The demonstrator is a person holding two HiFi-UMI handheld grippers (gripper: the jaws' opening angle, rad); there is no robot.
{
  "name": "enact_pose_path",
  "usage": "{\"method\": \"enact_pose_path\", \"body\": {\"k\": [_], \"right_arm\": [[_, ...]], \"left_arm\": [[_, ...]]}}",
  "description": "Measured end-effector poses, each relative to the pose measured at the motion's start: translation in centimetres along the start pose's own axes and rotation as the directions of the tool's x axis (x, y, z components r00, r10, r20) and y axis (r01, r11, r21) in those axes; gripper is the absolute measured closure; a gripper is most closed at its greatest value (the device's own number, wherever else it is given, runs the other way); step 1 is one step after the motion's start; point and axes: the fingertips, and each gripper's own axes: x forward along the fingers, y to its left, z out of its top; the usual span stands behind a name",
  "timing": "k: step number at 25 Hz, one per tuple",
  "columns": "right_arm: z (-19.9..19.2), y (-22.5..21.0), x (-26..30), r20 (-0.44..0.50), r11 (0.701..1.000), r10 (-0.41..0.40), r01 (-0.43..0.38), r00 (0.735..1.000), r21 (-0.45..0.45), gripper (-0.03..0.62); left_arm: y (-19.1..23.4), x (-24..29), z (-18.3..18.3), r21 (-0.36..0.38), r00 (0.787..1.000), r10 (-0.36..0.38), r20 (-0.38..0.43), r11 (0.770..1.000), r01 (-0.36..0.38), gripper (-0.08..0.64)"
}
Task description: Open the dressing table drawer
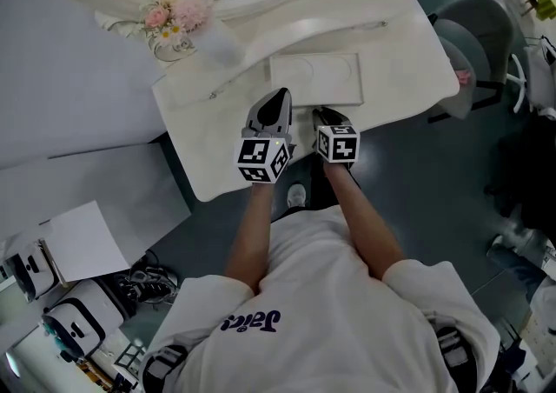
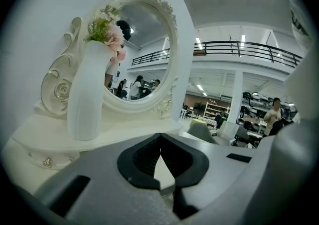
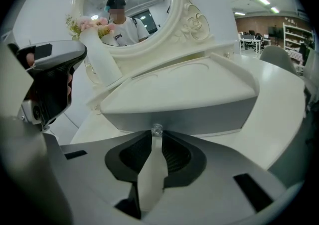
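The drawer [image 3: 199, 114] is a small white box raised on the smooth, glossy top of the dressing table [image 1: 408, 43]. Its flat front carries a tiny clear, faceted knob [image 3: 157, 130]. The right gripper [image 3: 156, 138] pinches that knob between its ribbed black tips. The left gripper [image 2: 160, 138] hangs above the tabletop, its tips pressed together on nothing. A tall matte white vase [image 2: 87, 94] holds pink flowers [image 2: 110, 30] before the oval, scroll-carved mirror [image 2: 142, 45]. Only the right gripper view shows the knob. The head view shows the drawer box's rectangular top.
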Motion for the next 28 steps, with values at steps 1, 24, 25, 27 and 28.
{"method": "enact_pose_path", "body": {"k": [1, 24, 25, 27, 28], "right_arm": [[0.0, 0.0, 0.1, 0.000, 1.000, -0.001, 0.001, 1.000, 0.000, 0.523], [-3.1, 1.1, -2.2, -0.016, 1.000, -0.020, 0.019, 1.000, -0.025, 0.529], [-3.3, 1.2, -2.4, -0.015, 0.999, -0.020, 0.020, 1.000, -0.028, 0.529], [-3.7, 1.2, -2.9, -0.016, 0.999, -0.024, 0.024, 1.000, -0.030, 0.529], [-4.0, 1.3, -3.1, -0.017, 0.999, -0.029, 0.028, 0.999, -0.033, 0.529]], "left_arm": [[0.2, 0.0, -0.1, -0.013, 1.000, 0.003, 0.001, 1.000, -0.003, 0.545], [-1.0, -3.6, -2.0, -0.013, 1.000, -0.013, -0.020, 1.000, 0.013, 0.545], [-1.2, -3.8, -2.0, -0.012, 1.000, -0.014, -0.019, 1.000, 0.014, 0.545], [-1.7, -4.4, -2.1, -0.009, 1.000, -0.017, -0.018, 1.000, 0.017, 0.545], [-1.8, -4.7, -2.1, -0.007, 1.000, -0.020, -0.017, 1.000, 0.019, 0.545]]}}
